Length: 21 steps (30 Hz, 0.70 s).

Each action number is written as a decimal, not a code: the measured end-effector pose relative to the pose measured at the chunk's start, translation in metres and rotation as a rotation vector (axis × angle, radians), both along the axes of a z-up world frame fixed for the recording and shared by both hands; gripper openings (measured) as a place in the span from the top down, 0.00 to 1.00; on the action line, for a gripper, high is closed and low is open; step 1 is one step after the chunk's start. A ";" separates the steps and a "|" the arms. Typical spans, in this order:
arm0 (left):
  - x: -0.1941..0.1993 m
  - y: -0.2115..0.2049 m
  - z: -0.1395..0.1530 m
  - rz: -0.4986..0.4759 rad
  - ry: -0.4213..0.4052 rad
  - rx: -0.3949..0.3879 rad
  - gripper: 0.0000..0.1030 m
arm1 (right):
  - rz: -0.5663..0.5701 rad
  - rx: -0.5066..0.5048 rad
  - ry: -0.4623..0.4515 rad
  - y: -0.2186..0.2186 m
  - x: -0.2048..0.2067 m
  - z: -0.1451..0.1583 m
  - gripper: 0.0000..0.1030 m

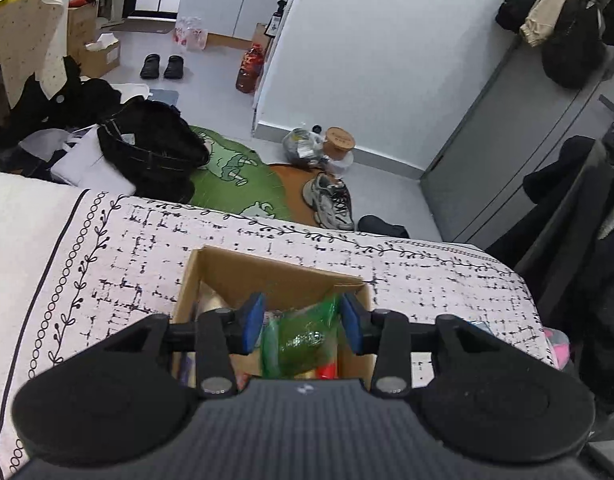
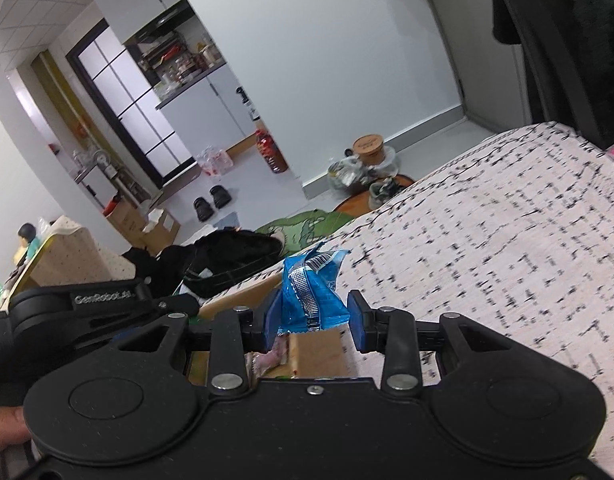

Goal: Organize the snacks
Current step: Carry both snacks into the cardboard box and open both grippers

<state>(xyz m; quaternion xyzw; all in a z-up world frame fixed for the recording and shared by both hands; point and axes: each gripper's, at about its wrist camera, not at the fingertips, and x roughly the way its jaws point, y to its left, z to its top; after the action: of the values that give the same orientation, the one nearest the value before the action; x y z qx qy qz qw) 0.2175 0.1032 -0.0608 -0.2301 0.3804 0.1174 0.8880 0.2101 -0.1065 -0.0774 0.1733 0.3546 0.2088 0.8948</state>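
**Two grippers, two packets, one box**

One cardboard box [image 1: 211, 268] is sitting on the patterned tablecloth [image 1: 427, 280], and two grippers are working over it. Each is dealing with one snack packet.

The left gripper [image 1: 302, 322] is hanging directly above the open box. Its jaws are standing moderately apart, and a green packet [image 1: 303, 340] is lying between the two blue pads [image 1: 254, 322]. The packet is filling most of the gap, with its upper corner reaching up to the right-hand pad; whether the pads are actually pressing it or merely flanking it cannot be told from this view. Below the jaws, inside the box, bits of other wrappers are showing, among them something red just under the green packet, but they are too hidden to count.

The right gripper [image 2: 313, 322] is carrying one blue packet [image 2: 311, 292] with a silver seam and a barcode. The jaws are partly open, about the width of the packet's lower end, and the packet is sticking up and forward from between the pads, crumpled, its bottom edge pinched across the gap. Just beneath these jaws the near edge of the box [image 2: 315, 348] is showing, so the blue packet is sitting above the box rim. To the left of the jaws, the black body of the other gripper is crossing the view.

Beyond the jaws, on the floor, one pair of black slippers [image 1: 163, 66] is standing.
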 end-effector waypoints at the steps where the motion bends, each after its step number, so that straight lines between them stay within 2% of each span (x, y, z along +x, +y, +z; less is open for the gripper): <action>1: 0.000 0.001 -0.001 0.001 0.001 -0.003 0.55 | 0.007 0.001 0.006 0.003 0.000 -0.001 0.66; 13: -0.006 0.012 -0.009 0.027 0.039 0.003 0.46 | 0.093 0.034 0.016 0.031 0.000 -0.005 0.65; 15: -0.007 0.013 -0.010 0.029 0.045 0.004 0.46 | 0.125 0.043 0.014 0.034 -0.001 -0.003 0.61; 16: -0.008 0.014 -0.011 0.032 0.049 0.005 0.45 | 0.137 0.044 0.018 0.035 -0.001 -0.003 0.52; 18: -0.010 0.016 -0.012 0.038 0.056 0.007 0.43 | 0.130 0.044 0.014 0.031 -0.002 -0.001 0.44; 21: -0.014 0.017 -0.013 0.043 0.062 0.012 0.35 | 0.108 0.040 0.032 0.019 0.000 -0.002 0.44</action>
<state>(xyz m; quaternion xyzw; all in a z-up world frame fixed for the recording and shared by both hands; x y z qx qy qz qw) 0.2032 0.1199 -0.0733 -0.2293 0.4021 0.1459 0.8743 0.2099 -0.0871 -0.0796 0.1753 0.3733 0.2609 0.8728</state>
